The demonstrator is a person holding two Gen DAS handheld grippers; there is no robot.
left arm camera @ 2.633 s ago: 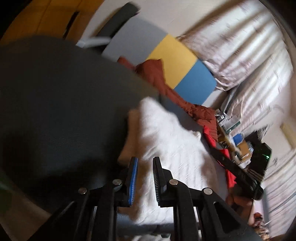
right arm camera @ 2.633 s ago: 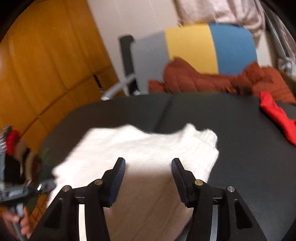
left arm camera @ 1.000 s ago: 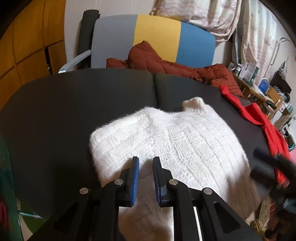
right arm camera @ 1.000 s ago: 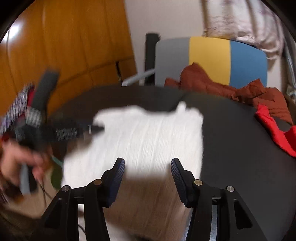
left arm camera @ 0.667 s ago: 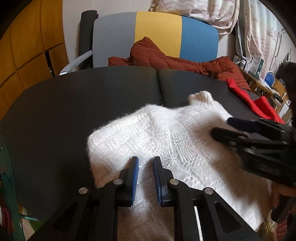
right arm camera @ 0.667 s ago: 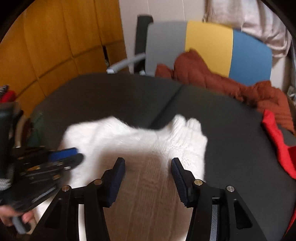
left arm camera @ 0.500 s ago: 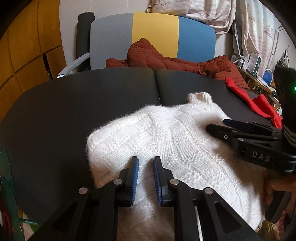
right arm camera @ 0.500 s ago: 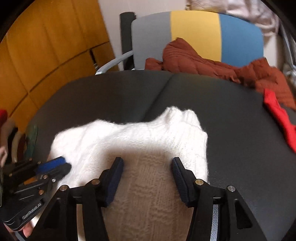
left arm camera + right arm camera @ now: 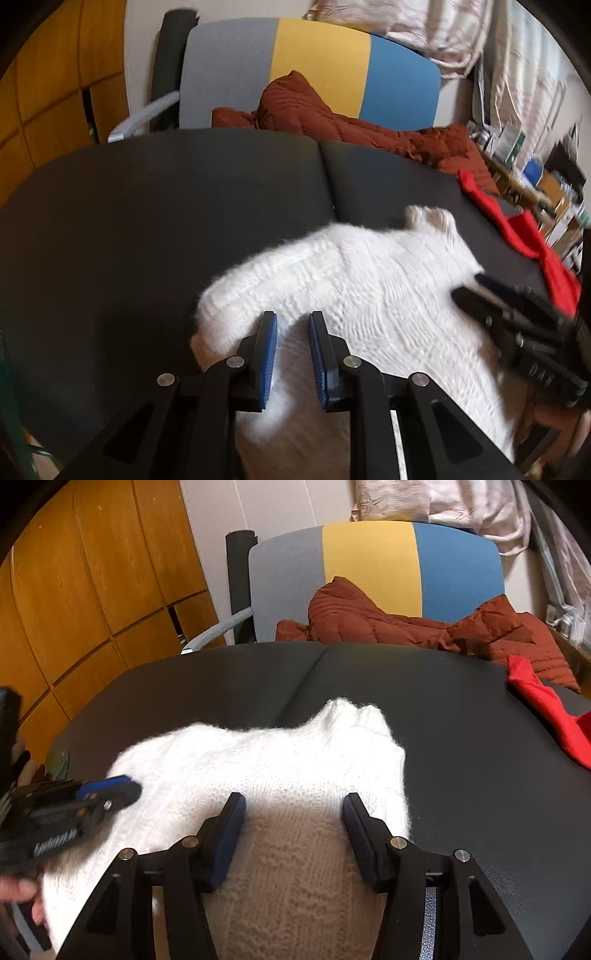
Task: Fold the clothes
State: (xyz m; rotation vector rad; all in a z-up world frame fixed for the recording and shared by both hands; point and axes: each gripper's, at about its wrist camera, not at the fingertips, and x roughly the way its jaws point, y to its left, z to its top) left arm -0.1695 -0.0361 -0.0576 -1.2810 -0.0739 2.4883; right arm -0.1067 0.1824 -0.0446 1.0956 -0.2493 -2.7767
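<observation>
A white knitted sweater [image 9: 362, 295] lies folded on the black table [image 9: 147, 229], collar end pointing away; it also shows in the right wrist view [image 9: 266, 771]. My left gripper [image 9: 291, 354] hovers over the sweater's near left part, jaws a narrow gap apart, nothing between them. It shows at the left of the right wrist view [image 9: 107, 794]. My right gripper [image 9: 293, 830] is wide open and empty above the sweater's near middle. It appears at the right of the left wrist view [image 9: 476, 291].
A rust-brown quilted jacket [image 9: 406, 627] lies at the table's [image 9: 461, 757] far edge against a grey, yellow and blue chair [image 9: 369, 561]. A red garment [image 9: 546, 709] lies at the right. Wooden cabinets [image 9: 92, 590] stand at the left. A cluttered shelf [image 9: 535, 173] is at the far right.
Both grippers have drifted slightly over the sweater. The left view has shifted left, so the sweater sits further right in it. The sweater has not moved.
</observation>
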